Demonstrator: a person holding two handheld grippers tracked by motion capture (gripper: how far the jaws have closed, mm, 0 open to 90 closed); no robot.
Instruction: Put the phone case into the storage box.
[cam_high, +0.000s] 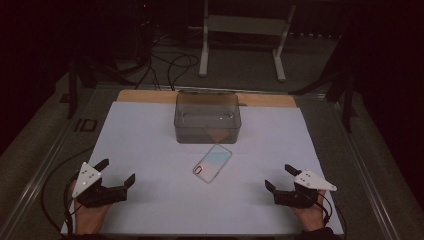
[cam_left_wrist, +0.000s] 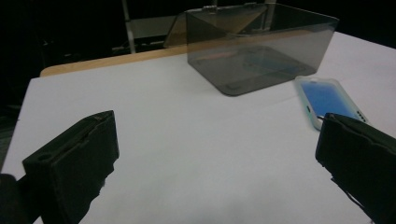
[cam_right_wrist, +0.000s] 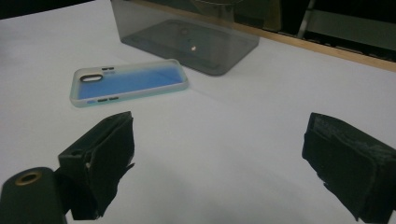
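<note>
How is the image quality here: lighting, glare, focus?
High view: dim, dark surroundings, white sheet brightest, phone case soft but legible. Left gripper view: near black jaws slightly soft, smoky clear box sharp, reflections on its walls. Right gripper view: small glare spot on the box, case sharp, jaws blurred.

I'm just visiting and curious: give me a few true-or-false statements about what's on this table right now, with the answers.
1. The phone case lies inside the clear box. False: it lies flat on the white sheet, in front of the box.
2. Both grippers are open and hold nothing. True: left gripper, right gripper.
3. The box is clear and smoky grey. True.
4. The left gripper touches the phone case. False: it is apart from it.
</note>
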